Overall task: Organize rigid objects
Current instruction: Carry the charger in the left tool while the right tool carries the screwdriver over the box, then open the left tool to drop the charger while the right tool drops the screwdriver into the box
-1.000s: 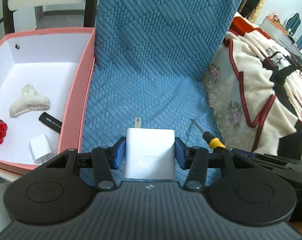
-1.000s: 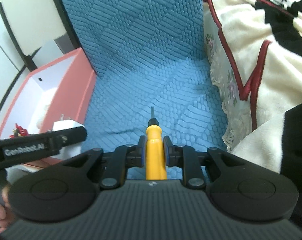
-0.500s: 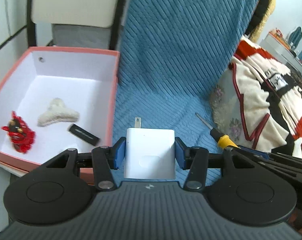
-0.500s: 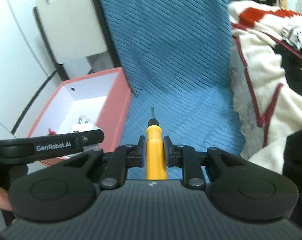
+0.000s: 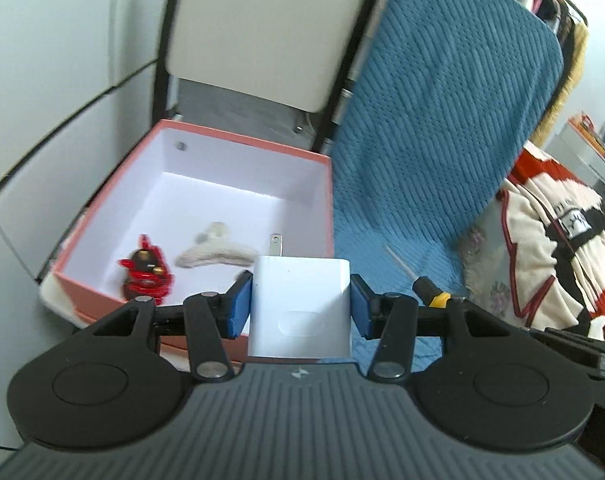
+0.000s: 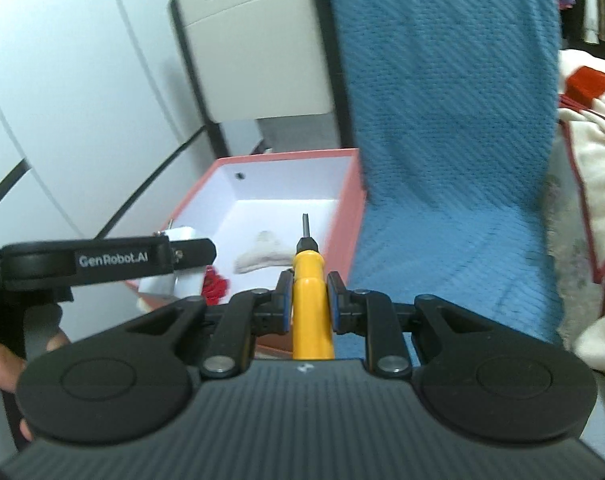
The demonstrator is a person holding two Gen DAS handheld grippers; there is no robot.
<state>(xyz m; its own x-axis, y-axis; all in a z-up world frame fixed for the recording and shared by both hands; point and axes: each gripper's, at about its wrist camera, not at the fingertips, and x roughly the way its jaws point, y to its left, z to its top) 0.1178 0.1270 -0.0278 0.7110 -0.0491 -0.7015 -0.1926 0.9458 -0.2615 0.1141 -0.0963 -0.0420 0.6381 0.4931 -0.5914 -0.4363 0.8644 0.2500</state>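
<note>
Surface: chair seat and back draped in a blue quilted cover (image 5: 442, 128). To its left, a second chair with a cream backrest (image 5: 270, 28) and black frame, against pale wall panels. To the right, a cream, red and black blanket (image 5: 550, 248) lies bunched against the blue cover.

Pink box (image 5: 330, 200), white inside, sits just beside the blue cover's left edge, lid off. Contents: cream hair claw (image 5: 214, 252), red hair clip (image 5: 146, 276); a dark item next to the left pad is blurred.

Left gripper (image 5: 300, 304): blue pads pinch a white wall charger (image 5: 300, 312) by its sides, prongs forward, over the box's near right corner.

Right gripper (image 6: 308, 304): pads pressed onto the handle of a yellow screwdriver (image 6: 308, 292), shaft forward, tip seen against the box interior. The left gripper's black arm crosses the right wrist view's left side, covering part of the box.
</note>
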